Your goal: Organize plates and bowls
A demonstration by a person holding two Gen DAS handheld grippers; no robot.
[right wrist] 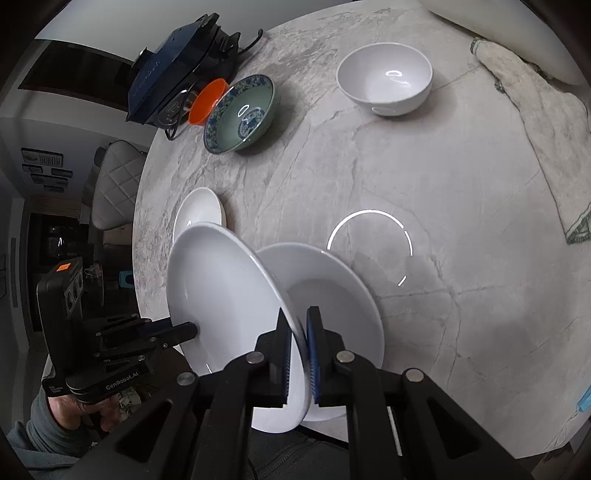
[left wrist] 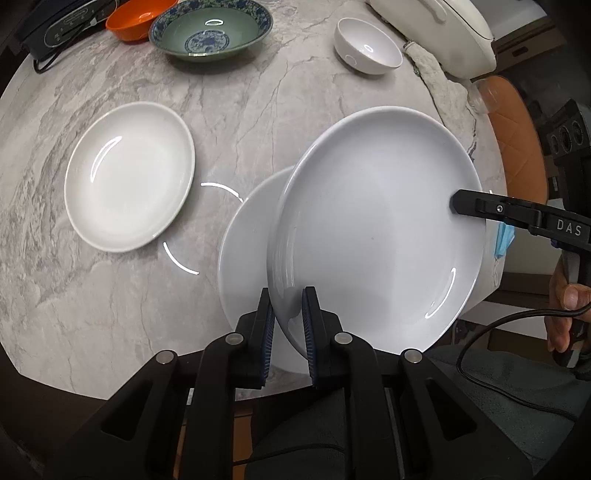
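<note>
Both grippers clamp one tilted white plate [left wrist: 373, 236] by opposite rim edges: left gripper [left wrist: 288, 325] pinches the near rim, right gripper [right wrist: 298, 350] pinches the other side, jaws shut on the rim. Held plate is raised at the table's [left wrist: 258, 110] near edge, over a second white plate [right wrist: 332, 295] lying flat there. Third white plate [left wrist: 129, 175] lies flat toward the left edge, apart from the others. Far side: white bowl [right wrist: 386, 77], blue-patterned green bowl [left wrist: 210, 29], orange bowl [left wrist: 138, 18] touching it. Cloth [right wrist: 535, 122] runs along the right edge. Bare marble fills the table's middle between plates and bowls.
</note>
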